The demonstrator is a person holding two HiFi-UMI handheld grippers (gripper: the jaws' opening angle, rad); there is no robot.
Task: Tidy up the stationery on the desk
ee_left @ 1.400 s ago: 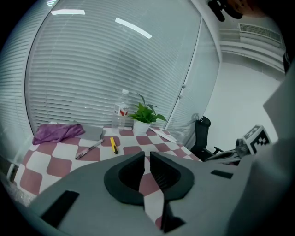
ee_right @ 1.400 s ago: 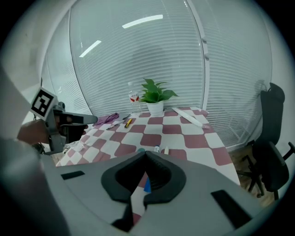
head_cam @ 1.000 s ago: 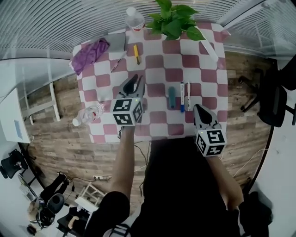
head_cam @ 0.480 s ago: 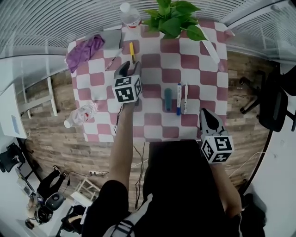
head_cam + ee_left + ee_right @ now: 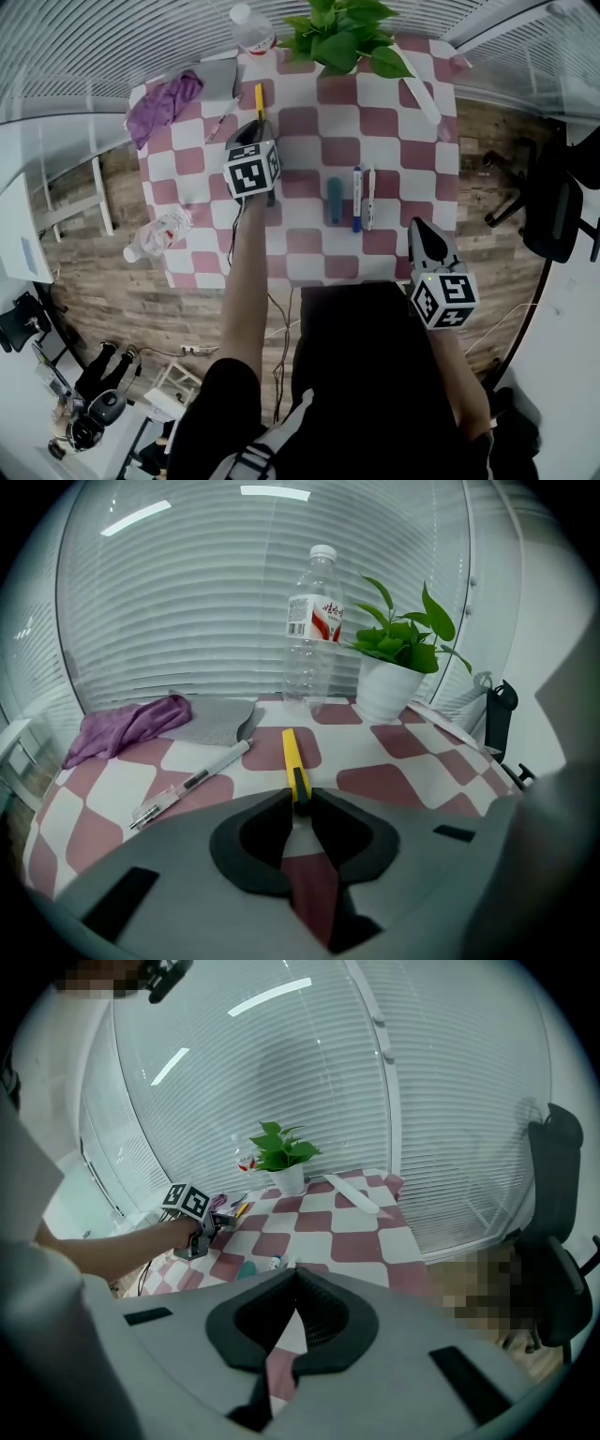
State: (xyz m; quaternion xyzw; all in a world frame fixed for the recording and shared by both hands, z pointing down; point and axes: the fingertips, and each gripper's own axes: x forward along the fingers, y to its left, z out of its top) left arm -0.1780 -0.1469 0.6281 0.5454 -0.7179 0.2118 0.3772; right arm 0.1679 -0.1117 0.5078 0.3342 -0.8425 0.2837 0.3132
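A yellow cutter (image 5: 260, 98) (image 5: 292, 757) lies on the checked tablecloth (image 5: 309, 253) near the far edge. My left gripper (image 5: 254, 124) (image 5: 301, 802) reaches down to its near, black end. Its jaws have just been closing, and their tips now pinch that end. A clear pen (image 5: 223, 120) (image 5: 192, 782) lies just left of it. A teal case (image 5: 335, 200), a blue pen (image 5: 356, 199) and a white pen (image 5: 368, 197) lie side by side mid-table. My right gripper (image 5: 419, 230) (image 5: 295, 1269) hovers shut and empty over the near right edge.
A purple cloth (image 5: 161, 101) (image 5: 127, 726) and a grey pouch (image 5: 220, 80) lie at the far left. A water bottle (image 5: 312, 630) and a potted plant (image 5: 342, 33) (image 5: 394, 667) stand at the back. Another bottle (image 5: 155, 234) lies at the left edge. A white strip (image 5: 419, 97) is far right.
My left gripper has moved away across the table and down, from mid-table to the yellow cutter. The right gripper has shifted only slightly at the near edge.
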